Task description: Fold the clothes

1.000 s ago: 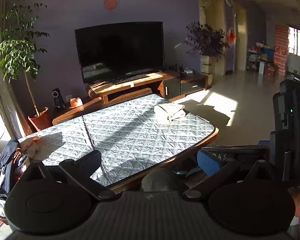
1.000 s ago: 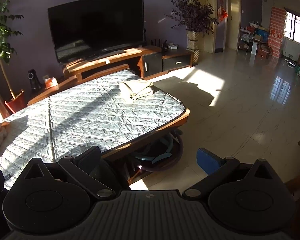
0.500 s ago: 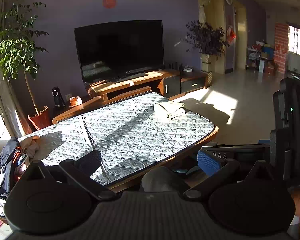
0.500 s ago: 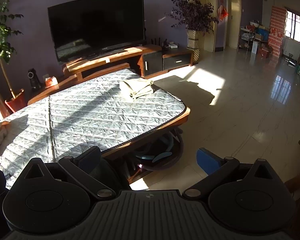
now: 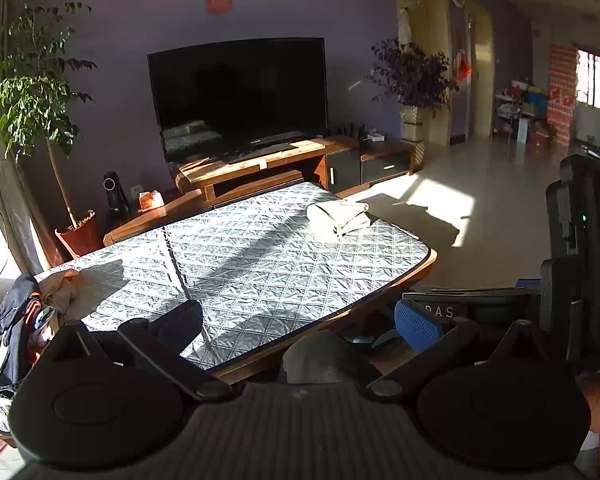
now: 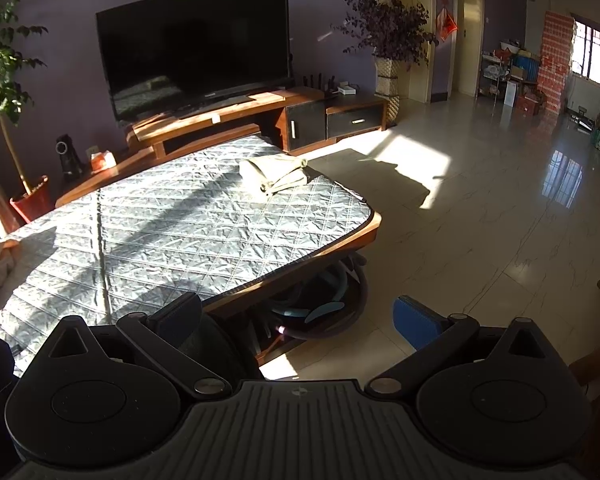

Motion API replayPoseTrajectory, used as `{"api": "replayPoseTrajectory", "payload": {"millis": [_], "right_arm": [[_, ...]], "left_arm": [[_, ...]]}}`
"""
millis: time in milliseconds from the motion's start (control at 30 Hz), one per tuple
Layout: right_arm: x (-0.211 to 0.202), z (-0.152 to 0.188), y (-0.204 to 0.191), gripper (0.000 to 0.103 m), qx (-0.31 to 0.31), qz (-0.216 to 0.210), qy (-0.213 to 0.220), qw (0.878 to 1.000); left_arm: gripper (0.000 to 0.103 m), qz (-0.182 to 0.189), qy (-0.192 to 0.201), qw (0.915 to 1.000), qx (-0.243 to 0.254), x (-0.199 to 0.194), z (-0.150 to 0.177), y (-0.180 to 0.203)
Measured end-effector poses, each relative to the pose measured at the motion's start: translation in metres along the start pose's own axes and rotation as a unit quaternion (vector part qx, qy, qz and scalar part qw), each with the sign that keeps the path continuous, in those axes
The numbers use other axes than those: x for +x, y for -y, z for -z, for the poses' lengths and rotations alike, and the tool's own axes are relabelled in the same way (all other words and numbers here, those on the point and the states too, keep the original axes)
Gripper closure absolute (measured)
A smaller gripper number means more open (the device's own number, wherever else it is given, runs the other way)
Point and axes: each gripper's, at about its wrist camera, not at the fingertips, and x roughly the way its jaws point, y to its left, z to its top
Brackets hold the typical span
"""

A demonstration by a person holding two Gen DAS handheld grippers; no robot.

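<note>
Nothing has moved since before. Our left hand-held gripper [image 5: 300, 322] and right hand-held gripper [image 6: 298, 314] hang released. A folded cloth [image 5: 337, 216] sits near the desk's [image 5: 260, 264] far right corner.

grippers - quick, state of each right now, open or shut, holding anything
Left gripper: open, holding nothing.
Right gripper: open, holding nothing.

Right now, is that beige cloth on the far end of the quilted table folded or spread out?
Folded. The beige cloth sits as a compact, layered bundle with stacked edges showing, on the quilted table.
</note>
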Motion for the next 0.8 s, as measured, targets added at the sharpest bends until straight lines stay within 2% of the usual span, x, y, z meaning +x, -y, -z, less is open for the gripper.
{"api": "replayPoseTrajectory", "payload": {"millis": [500, 800], "right_arm": [[0.0033, -0.0018, 0.0, 0.0, -0.001, -0.001, -0.002, 1.0], [0.0046, -0.0024, 0.0, 0.0, -0.002, 0.0, -0.003, 1.0]], "left_arm": [[0.001, 0.003, -0.004, 1.0, 0.007, 0.0041, 0.0, 0.0016], [0.001, -0.008, -0.008, 0.9999, -0.003, 0.0048, 0.0011, -0.0021]]}}
